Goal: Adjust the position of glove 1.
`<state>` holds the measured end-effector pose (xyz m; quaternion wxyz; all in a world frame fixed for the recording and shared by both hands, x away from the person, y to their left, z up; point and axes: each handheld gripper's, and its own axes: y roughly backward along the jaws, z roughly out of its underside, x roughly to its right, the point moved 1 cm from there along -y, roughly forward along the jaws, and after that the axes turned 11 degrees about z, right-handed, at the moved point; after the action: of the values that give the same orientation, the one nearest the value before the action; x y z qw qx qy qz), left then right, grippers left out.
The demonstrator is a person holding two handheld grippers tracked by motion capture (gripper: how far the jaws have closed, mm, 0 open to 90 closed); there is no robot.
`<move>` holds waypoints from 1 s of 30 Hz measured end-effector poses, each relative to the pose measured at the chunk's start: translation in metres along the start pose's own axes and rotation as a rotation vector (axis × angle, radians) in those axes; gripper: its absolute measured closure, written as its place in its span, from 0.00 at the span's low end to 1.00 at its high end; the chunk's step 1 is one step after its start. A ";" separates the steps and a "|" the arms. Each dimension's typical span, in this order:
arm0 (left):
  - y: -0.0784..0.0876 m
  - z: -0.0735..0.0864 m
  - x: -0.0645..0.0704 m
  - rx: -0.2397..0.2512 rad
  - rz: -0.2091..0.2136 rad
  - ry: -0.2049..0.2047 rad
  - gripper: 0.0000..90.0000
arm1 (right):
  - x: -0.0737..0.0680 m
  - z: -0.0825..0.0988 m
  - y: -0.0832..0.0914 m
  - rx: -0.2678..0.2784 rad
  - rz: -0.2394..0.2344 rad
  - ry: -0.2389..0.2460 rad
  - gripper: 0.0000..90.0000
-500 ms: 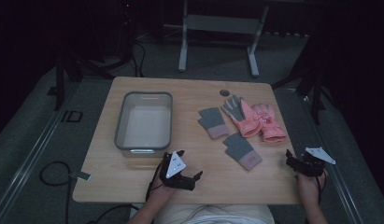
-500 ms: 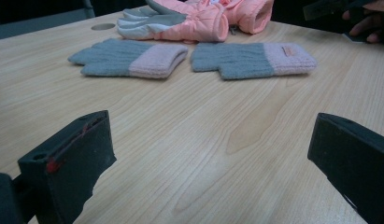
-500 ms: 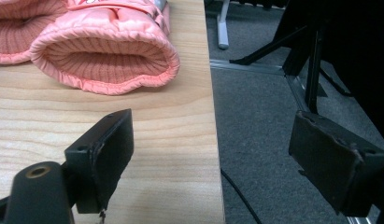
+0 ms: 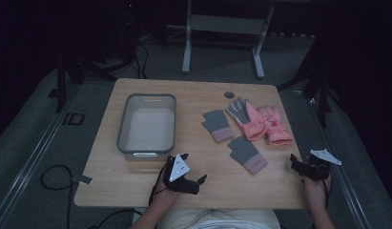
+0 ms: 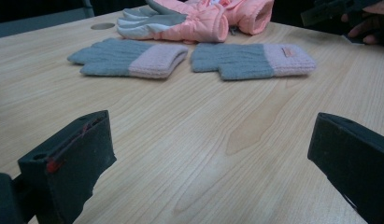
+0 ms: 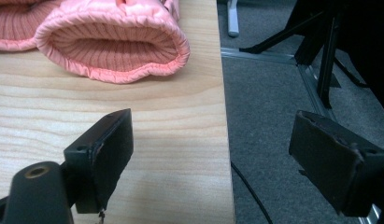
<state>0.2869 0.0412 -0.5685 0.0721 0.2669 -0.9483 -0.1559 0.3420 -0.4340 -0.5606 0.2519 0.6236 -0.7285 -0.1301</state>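
Note:
Two grey knit gloves with pink cuffs lie flat on the wooden table, one (image 4: 217, 125) (image 5: 129, 58) farther back and one (image 4: 247, 153) (image 5: 250, 60) nearer. A pair of puffy pink ski gloves (image 4: 261, 121) (image 5: 199, 18) rests behind them, its ribbed cuff opening (image 6: 112, 46) facing my right gripper. My left gripper (image 4: 198, 183) (image 5: 210, 140) sits low at the front edge, open and empty, pointing at the knit gloves. My right gripper (image 4: 294, 163) (image 6: 217, 144) hovers open and empty over the table's right edge, just short of the pink cuff.
A clear plastic bin (image 4: 123, 125) stands empty on the table's left half. A round grommet hole (image 4: 229, 94) sits near the far edge. Right of the table edge (image 6: 224, 140) lie grey carpet, a cable and black stand legs (image 6: 327, 51).

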 end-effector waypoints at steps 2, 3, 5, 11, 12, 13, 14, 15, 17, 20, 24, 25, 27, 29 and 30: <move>0.000 0.000 0.000 -0.001 0.002 0.003 0.00 | 0.000 0.000 -0.001 -0.005 -0.002 -0.003 0.15; 0.000 0.000 0.000 -0.001 0.002 0.003 0.00 | 0.001 0.000 -0.001 -0.015 -0.003 -0.005 0.15; 0.000 0.000 0.000 -0.002 0.001 0.000 0.00 | 0.000 0.000 -0.002 -0.019 -0.002 -0.006 0.15; 0.000 0.000 0.000 -0.006 0.002 -0.002 0.00 | 0.000 -0.001 -0.002 -0.022 -0.004 -0.001 0.15; 0.000 0.000 0.000 -0.005 0.002 -0.001 0.00 | 0.000 -0.001 -0.002 -0.022 -0.004 -0.001 0.15; 0.000 0.000 0.000 -0.005 0.002 -0.001 0.00 | 0.000 -0.001 -0.002 -0.008 -0.007 0.004 0.15; 0.000 0.000 0.000 -0.005 0.002 -0.001 0.00 | 0.000 -0.001 -0.001 0.013 -0.009 0.010 0.15; 0.000 0.000 0.000 -0.005 0.002 -0.002 0.00 | 0.000 -0.002 0.000 0.012 -0.011 0.007 0.15; 0.000 0.000 0.000 -0.006 0.005 -0.003 0.00 | -0.001 -0.003 0.001 0.012 -0.013 0.005 0.15; 0.000 0.000 0.000 -0.009 0.005 -0.002 0.00 | -0.001 -0.005 0.002 -0.001 -0.015 0.001 0.15; 0.000 0.000 0.000 0.000 0.000 0.003 0.00 | -0.001 -0.009 0.003 0.006 -0.024 0.016 0.15; 0.000 0.000 -0.001 -0.002 0.002 0.003 0.00 | -0.001 -0.011 0.003 0.005 -0.022 0.020 0.15; 0.000 0.000 -0.001 -0.001 0.002 0.003 0.00 | -0.001 -0.014 0.005 0.002 -0.034 0.016 0.15; 0.000 0.000 -0.001 -0.001 0.003 0.003 0.00 | -0.002 -0.019 0.008 0.001 -0.036 0.018 0.15; 0.000 0.000 -0.001 -0.001 0.004 0.003 0.00 | -0.002 -0.022 0.009 0.005 -0.031 0.023 0.15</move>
<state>0.2874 0.0416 -0.5684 0.0740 0.2653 -0.9486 -0.1559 0.3458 -0.4277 -0.5382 0.2565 0.6368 -0.7163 -0.1250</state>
